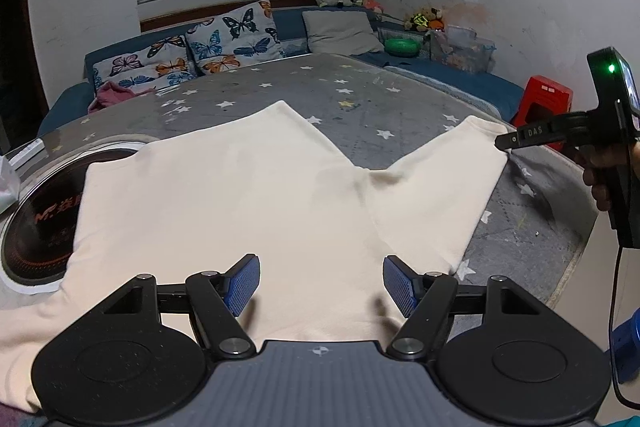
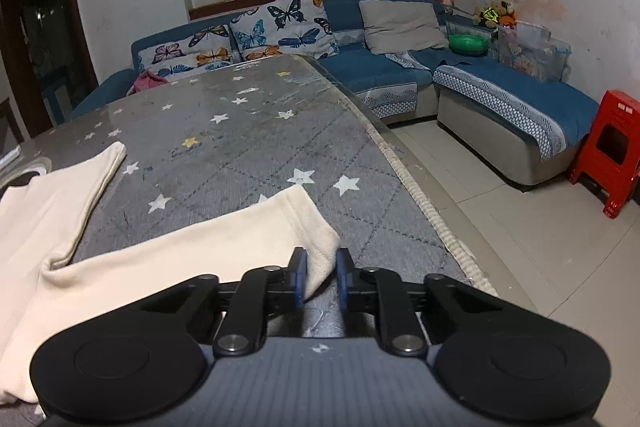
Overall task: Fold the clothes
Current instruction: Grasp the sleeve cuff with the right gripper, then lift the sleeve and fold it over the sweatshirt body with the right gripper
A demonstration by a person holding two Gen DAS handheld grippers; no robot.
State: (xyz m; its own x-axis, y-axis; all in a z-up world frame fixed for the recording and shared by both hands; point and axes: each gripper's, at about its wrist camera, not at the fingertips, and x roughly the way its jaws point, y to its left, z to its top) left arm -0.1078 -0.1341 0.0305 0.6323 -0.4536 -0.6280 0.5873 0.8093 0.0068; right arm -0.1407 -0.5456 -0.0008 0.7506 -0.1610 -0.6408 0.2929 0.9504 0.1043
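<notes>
Cloth first: a cream garment [image 1: 240, 195] lies spread flat on my table [image 1: 360, 99], over its star-print cover, with two legs or sleeves fanning toward the far side. My left gripper [image 1: 321, 281] hovers above the garment's near middle, jaws spread wide and holding nothing. My right gripper [image 2: 322, 277] sits at the table's right edge, its jaws partly parted around the cuff corner [image 2: 320, 247]; the left pad touches the fabric, the right one stands just clear. An induction cooktop [image 1: 36, 219] peeks out beneath the garment's left side.
</notes>
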